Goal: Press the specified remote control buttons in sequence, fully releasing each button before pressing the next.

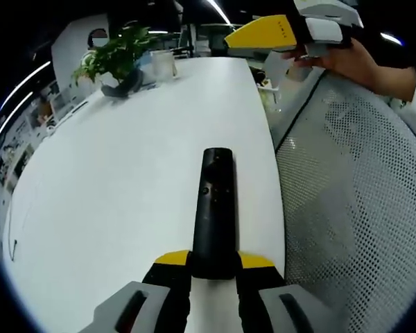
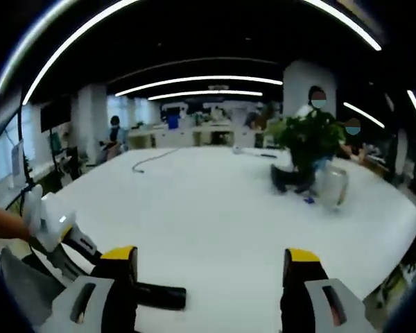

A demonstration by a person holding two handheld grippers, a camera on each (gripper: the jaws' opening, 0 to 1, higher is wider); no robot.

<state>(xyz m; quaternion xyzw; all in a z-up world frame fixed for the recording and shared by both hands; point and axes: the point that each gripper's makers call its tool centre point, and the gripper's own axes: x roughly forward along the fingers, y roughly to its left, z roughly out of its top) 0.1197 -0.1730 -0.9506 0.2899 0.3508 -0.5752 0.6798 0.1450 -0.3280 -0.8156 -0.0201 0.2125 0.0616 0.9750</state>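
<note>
A slim black remote control (image 1: pixel 213 208) points away over the white table (image 1: pixel 125 180), button side up. My left gripper (image 1: pixel 213 260) is shut on its near end, a yellow-tipped jaw on each side. My right gripper (image 1: pixel 284 31) hangs high at the far right of the left gripper view, held by a hand, well away from the remote. In the right gripper view, the right gripper (image 2: pixel 209 267) stands open above the table with nothing between its jaws. The remote's end (image 2: pixel 163 296) lies low at the left there, with the left gripper (image 2: pixel 59 236) beside it.
A potted plant (image 1: pixel 114 59) and a clear jar (image 1: pixel 163 64) stand at the table's far end; the plant (image 2: pixel 308 139) and jar (image 2: pixel 331 186) also sit right of centre. A thin cable (image 2: pixel 149 159) lies across the table. A white mesh chair (image 1: pixel 353 194) borders the table's right edge.
</note>
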